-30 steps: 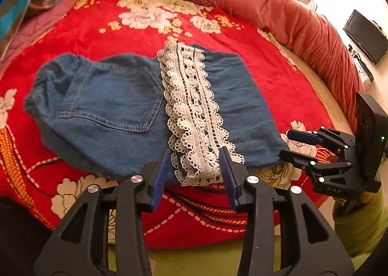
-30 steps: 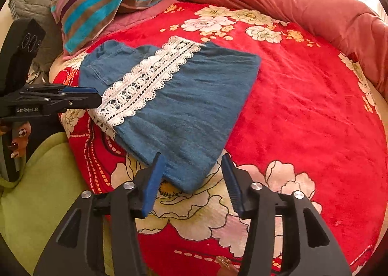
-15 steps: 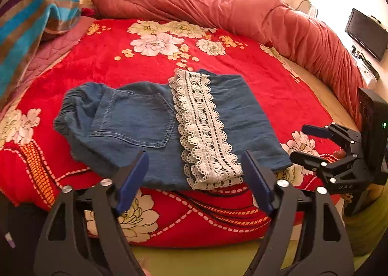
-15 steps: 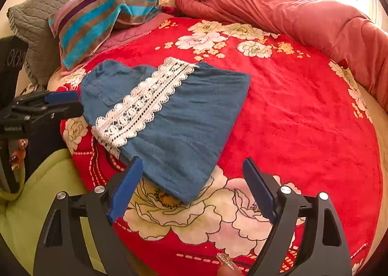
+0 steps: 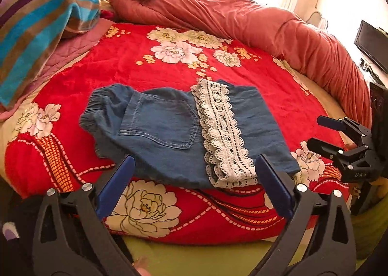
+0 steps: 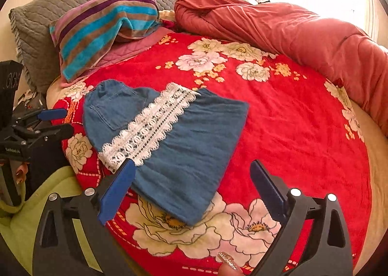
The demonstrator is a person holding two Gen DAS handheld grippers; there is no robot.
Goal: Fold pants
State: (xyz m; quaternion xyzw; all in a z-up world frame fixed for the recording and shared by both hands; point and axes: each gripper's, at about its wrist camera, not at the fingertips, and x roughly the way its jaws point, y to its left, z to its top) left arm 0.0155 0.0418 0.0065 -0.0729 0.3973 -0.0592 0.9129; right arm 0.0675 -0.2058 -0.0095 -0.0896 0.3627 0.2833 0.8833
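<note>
While the left gripper (image 5: 194, 179) is opening at the bottom of its view with nothing between its blue pads (image 5: 114, 186), the right gripper (image 6: 191, 193) stands spread wide and empty too. Just beyond both lie the pants (image 5: 184, 130), a folded denim bundle with a white lace band (image 6: 145, 128), in the lower middle of each frame near the front edge of the red flowered blanket (image 6: 291, 118). They look soft, light and floppy, so I judge the thicker folded corners by the hem the surest places to pinch.
</note>
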